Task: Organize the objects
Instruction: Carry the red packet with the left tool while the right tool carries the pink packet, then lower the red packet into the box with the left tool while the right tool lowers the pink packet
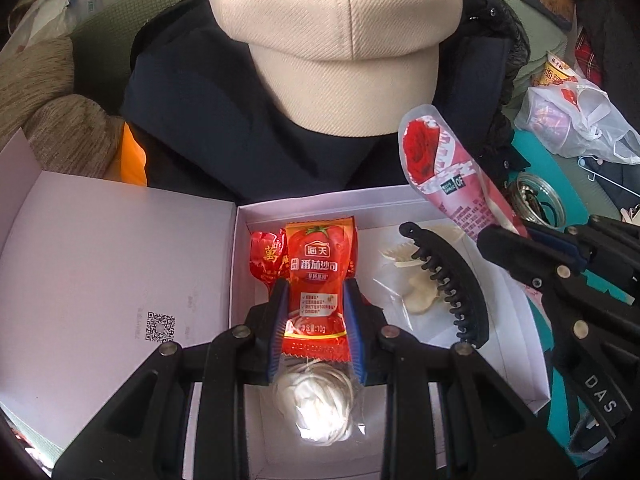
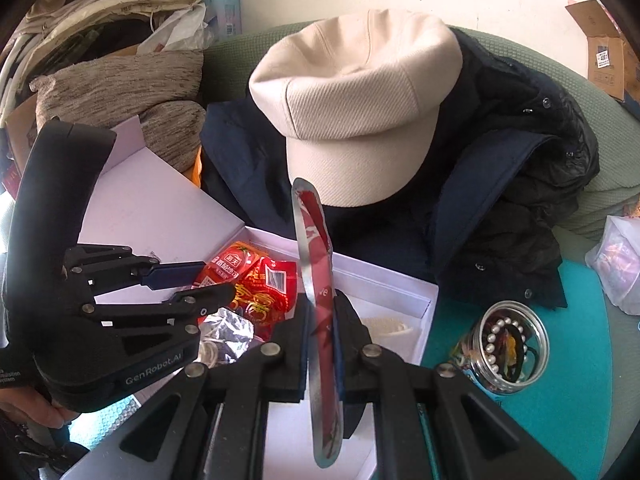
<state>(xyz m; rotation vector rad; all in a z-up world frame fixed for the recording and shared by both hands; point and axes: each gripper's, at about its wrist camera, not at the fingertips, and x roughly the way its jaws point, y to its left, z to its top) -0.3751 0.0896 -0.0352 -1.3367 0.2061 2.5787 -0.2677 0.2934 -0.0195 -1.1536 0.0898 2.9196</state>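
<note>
- Over the open white cardboard box (image 1: 516,320) we hold two black two-finger grippers, one in each hand.
- Our left gripper (image 1: 316,300) is clamped on one red tomato-ketchup sachet (image 1: 316,276), its blue-edged fingers (image 1: 276,320) pressing both long sides; the sachet hangs above the box's left part.
- Our right gripper (image 2: 322,320) is clamped on one pink-and-red flat foil packet with a rose print (image 2: 320,280), seen edge-on in the right wrist view and face-on in the left wrist view (image 1: 444,172), above the box's right edge.
- Inside the box we count one black plastic claw hair clip (image 1: 444,276), one clear bag holding pale cream pieces (image 1: 412,280), one red sweet wrapper with gold characters (image 1: 266,256) and one clear pouch of coiled white cord (image 1: 320,404).
- One lilac box lid (image 1: 104,256) lies open flat on the left, with one QR code printed on it.
- Behind the box sits one cream twill cap (image 2: 352,108) on one dark navy jacket (image 2: 500,200).
- To the right, on the teal surface (image 2: 572,360), stands one clear open jar of beads and hair ties (image 2: 508,344), well apart from the cap.
- One white plastic bag (image 1: 580,120) lies further right.
</note>
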